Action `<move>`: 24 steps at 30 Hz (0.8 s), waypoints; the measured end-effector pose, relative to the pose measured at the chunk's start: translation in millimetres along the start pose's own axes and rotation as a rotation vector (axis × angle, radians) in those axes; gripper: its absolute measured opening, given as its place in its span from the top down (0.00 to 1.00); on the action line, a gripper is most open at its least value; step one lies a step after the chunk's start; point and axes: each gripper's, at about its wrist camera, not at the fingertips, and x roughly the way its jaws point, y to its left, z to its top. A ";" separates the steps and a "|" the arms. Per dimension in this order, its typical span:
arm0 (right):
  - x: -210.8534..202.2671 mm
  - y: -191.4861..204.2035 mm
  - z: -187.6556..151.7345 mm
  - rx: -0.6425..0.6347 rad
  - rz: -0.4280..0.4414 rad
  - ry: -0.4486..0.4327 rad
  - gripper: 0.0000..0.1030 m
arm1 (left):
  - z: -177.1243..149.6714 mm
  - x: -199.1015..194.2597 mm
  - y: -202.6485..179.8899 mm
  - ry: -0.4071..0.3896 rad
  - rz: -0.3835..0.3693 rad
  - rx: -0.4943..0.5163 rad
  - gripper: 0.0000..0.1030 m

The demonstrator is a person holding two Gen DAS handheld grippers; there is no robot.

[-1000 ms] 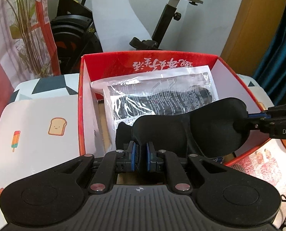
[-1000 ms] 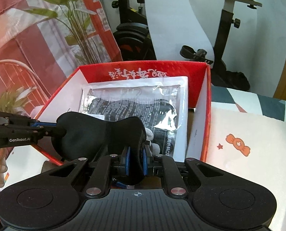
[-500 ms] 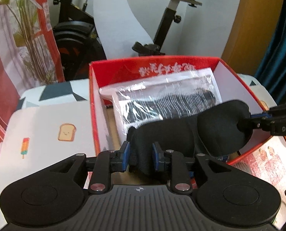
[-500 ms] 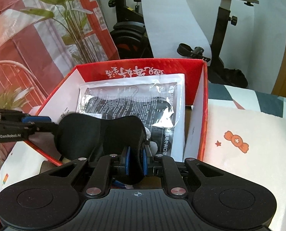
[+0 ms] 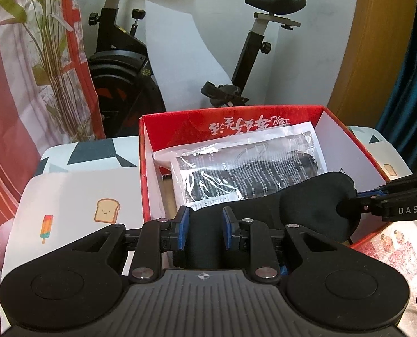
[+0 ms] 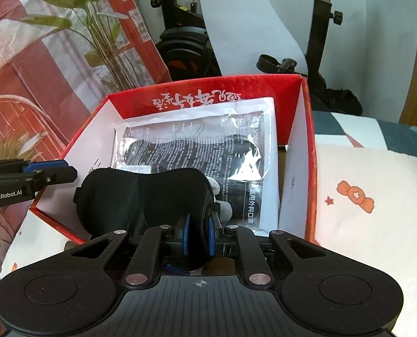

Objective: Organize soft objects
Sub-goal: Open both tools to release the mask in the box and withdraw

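— Fingers first: what are they doing?

— Left gripper (image 5: 203,231) has its blue pads (image 5: 182,227) spread, with the near end of the black eye mask (image 5: 315,210) lying loose between them; I can't see them pressing it. From the other side, that gripper (image 6: 68,172) sits just off the mask's tip, apart from it. Right gripper (image 6: 198,234) is pinched tight on the other end of the mask (image 6: 141,193), the fabric bunched between its pads (image 6: 185,233).

— So where's the mask, relative to the red box (image 5: 144,168)?

— Hanging over the box's near edge, mostly above the inside, stretched crosswise between the two tools. It isn't lying flat on the bottom yet, as far as I can make out.

— Anything in the box already?

— Further in, a clear plastic packet (image 5: 245,165) with dark contents and printed text lies flat on the floor of the box (image 6: 306,151), up toward the far wall. Something pale and lumpy (image 6: 222,196) peeks out beside the mask; I can't tell what.

— How far along, would you say?

— One item packed, the mask about halfway released. I'd judge what's left is for the right side to let go so it settles on the packet (image 6: 197,151).

— And the hands' pose?

— Both tools slant downward toward the box from its near side, coming in from opposite corners. Beyond the box, an exercise bike (image 5: 124,64) stands by the wall.
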 end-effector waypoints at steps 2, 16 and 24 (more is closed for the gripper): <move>1.2 -0.3 -0.7 0.003 -0.008 0.003 0.88 | -0.4 0.5 0.4 -0.001 0.001 -0.001 0.74; -11.7 17.4 -4.8 -0.184 -0.192 -0.084 0.57 | -7.2 -9.9 -2.1 -0.038 0.007 -0.003 0.65; -40.0 18.2 -13.2 -0.153 -0.151 -0.173 0.57 | -16.9 -30.6 -7.1 -0.088 0.013 -0.002 0.61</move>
